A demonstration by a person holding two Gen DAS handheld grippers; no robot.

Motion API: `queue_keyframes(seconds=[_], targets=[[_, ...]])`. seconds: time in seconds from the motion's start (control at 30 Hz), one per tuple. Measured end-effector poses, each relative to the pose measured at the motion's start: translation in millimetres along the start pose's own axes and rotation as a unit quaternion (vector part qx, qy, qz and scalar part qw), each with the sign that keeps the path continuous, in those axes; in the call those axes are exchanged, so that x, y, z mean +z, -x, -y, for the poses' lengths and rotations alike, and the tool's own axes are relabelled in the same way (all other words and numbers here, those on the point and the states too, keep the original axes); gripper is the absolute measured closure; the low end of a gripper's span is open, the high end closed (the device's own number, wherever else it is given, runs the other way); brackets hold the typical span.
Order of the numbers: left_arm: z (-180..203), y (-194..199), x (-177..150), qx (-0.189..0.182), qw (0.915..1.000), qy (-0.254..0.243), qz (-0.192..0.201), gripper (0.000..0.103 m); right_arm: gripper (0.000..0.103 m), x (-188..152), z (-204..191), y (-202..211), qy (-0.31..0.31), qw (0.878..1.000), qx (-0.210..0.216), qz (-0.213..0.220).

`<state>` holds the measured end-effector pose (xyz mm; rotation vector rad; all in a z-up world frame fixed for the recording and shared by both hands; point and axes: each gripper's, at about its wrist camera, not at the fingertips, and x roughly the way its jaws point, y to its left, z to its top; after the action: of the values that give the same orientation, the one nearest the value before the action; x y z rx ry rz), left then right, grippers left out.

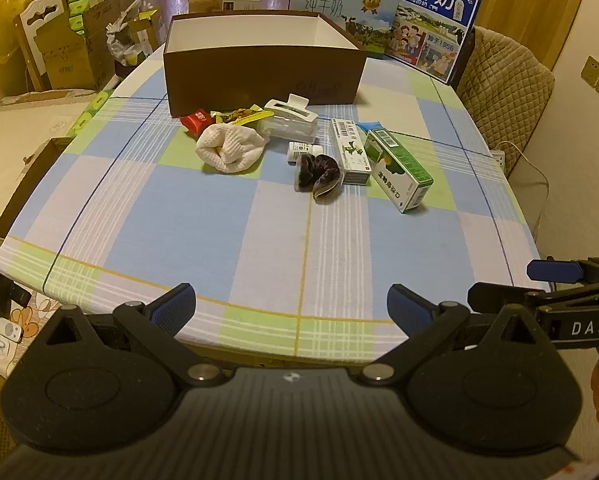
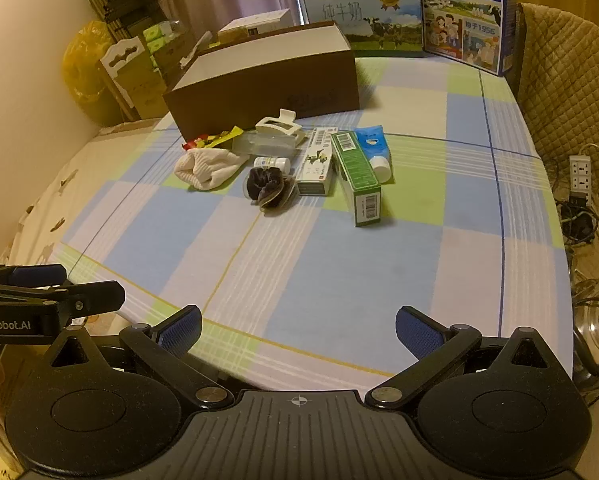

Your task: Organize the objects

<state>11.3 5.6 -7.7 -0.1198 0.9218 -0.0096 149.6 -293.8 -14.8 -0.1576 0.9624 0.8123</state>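
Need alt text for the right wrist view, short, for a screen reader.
An open right gripper hovers over the near edge of a checked tablecloth, holding nothing. Mid-table lies a cluster: white sock, dark scrunchie, green carton, blue tube, with an open brown box behind. The left gripper shows at the left edge.

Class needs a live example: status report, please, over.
Left gripper and right gripper open, empty. Clutter unsorted before the empty brown box; green carton nearest. Path clear.
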Motion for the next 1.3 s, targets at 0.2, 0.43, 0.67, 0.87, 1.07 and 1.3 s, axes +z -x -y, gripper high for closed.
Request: queue_keyframes(seconds=[0.2,0.43,0.67,0.87,1.07,1.3], targets=[[-1.0,-2.4,3.3,0.005,1.0,0.004,-0.002,0.002,0.002,2.6,0.7,-3.4,0.001,1.0,0.002,-0.003],[-0.5,-6.2,5.0,0.007,0.9999,0.007,-0.005,0.002,0.002,6.2,1.6,-7.9,0.014,1.0,0.01,-0.01],[0.1,-10.5,8.0,0.009,0.9999,0.011,-0.008,0.002,0.002,9.2,3.1,-12.1,0.017,1.0,0.012,-0.014],[1.2,-14.3,11.0,0.011,0.9998,0.013,-0.011,0.002,0.002,13.0,6.3,-15.8,0.019,1.0,0.014,-0.018],[3.0,-18.8,14.7,0.013,0.9997,0.015,-0.014,0.002,0.002,18.7,9.9,-20.5,0.022,0.999,0.015,-0.022],[4.0,-25.8,20.9,0.019,0.9994,0.019,-0.02,0.002,0.002,25.0,15.3,-26.9,0.026,0.999,0.019,-0.026]])
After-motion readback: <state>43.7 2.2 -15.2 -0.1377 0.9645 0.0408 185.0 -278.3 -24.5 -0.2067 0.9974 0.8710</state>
